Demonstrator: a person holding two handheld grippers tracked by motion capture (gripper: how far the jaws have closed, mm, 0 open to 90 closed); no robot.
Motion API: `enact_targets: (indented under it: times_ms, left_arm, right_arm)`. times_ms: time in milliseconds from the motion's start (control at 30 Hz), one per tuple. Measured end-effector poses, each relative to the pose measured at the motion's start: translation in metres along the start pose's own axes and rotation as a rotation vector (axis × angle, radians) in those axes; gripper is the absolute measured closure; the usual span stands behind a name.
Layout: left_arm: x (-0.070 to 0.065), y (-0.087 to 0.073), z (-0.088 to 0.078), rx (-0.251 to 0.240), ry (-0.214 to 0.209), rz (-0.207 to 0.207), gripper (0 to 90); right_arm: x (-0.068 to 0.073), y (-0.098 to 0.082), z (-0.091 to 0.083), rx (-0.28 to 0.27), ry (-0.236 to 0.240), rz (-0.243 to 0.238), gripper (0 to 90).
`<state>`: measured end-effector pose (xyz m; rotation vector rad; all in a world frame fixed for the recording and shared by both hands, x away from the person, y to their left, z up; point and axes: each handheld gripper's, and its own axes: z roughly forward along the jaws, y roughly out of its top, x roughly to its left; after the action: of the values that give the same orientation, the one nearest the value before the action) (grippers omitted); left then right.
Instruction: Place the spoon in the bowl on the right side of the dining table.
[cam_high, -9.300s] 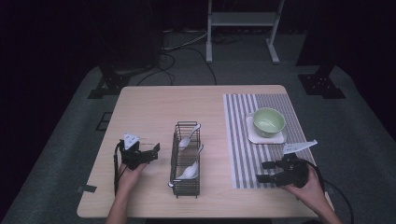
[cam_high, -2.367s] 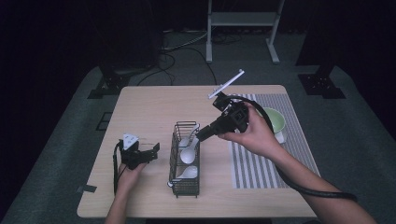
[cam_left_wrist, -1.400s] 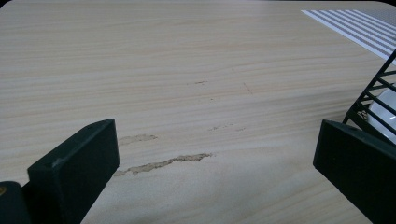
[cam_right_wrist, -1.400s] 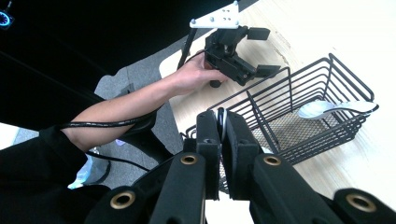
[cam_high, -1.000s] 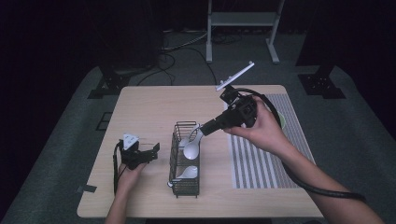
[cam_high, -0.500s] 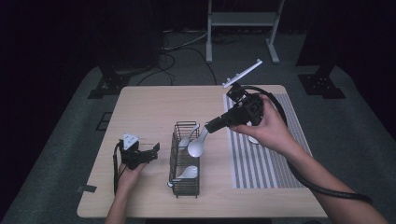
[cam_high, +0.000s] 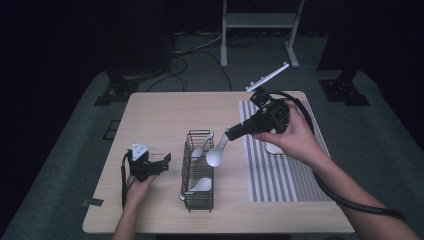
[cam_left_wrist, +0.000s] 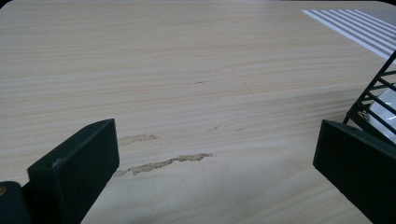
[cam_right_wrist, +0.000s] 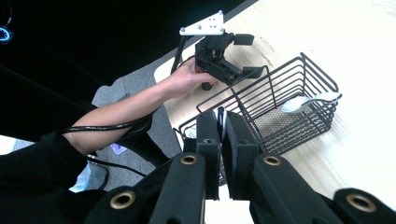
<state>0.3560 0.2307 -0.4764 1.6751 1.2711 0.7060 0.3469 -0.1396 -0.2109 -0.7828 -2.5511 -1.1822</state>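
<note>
Inside basket (cam_high: 199, 172), seemingly two spoons (cam_high: 200, 185)

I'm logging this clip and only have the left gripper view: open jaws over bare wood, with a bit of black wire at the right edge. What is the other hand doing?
Observer: The right gripper is shut on the handle of a white ceramic soup spoon. It holds the spoon in the air with the bowl hanging down.
Operator: Where is that relative to the wire thing?
Observer: The wire is a black wire basket. In the high view the spoon's bowl hangs by its right rim, towards the far end.
Operator: Anything inside it?
Observer: Two more white spoons, one at the far end and one at the near end.
</note>
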Motion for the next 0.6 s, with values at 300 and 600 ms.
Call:
enact_targets:
  times_ms: [300,600]
  left_arm:
    - [0.000,0.000,0.000,0.001,0.000,0.003,0.0]
    - [0.000,0.000,0.000,0.001,0.001,0.000,0.0]
  right_arm:
    - [-0.005,-0.006,-0.008,-0.013,-0.007,0.012,85.5]
    - [-0.010,-0.011,-0.015,-0.021,-0.017,0.027,85.5]
